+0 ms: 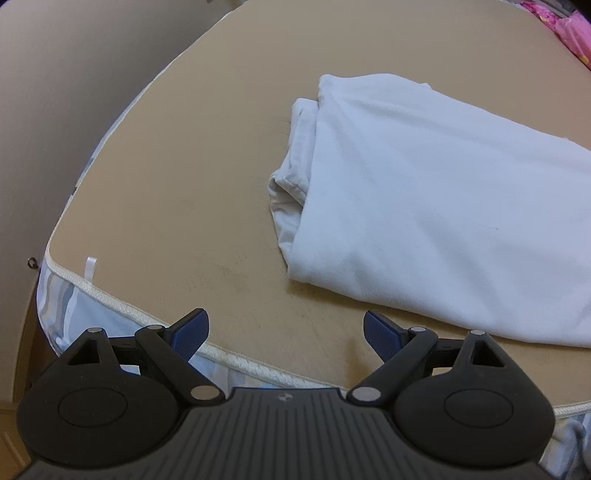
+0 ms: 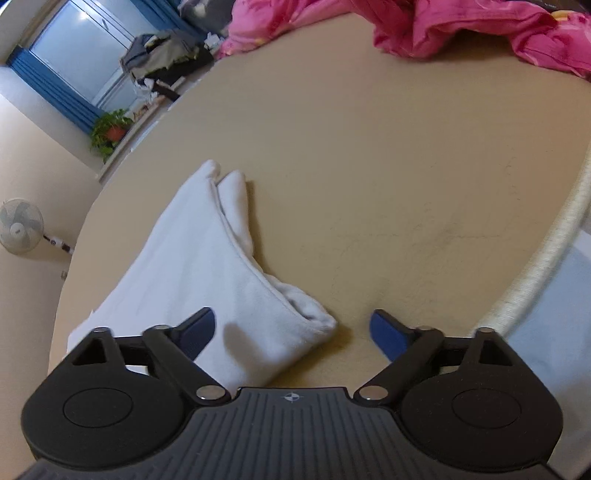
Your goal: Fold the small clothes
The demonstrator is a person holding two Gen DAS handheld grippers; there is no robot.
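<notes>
The folded white garment (image 1: pixel 443 206) lies on the tan mattress (image 1: pixel 192 184), bare surface spreading toward twelve o'clock. At six o'clock the left gripper (image 1: pixel 286 334) stands spread near the piped edge (image 1: pixel 110 295); the right gripper (image 2: pixel 291 332) gapes empty over the garment's corner.

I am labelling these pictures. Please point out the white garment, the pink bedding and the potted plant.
white garment (image 1: pixel 424 192): left wrist view, flat top layer.
pink bedding (image 2: pixel 461 26): right wrist view, crumpled middle.
potted plant (image 2: pixel 110 133): right wrist view, leaves around the pot.
</notes>
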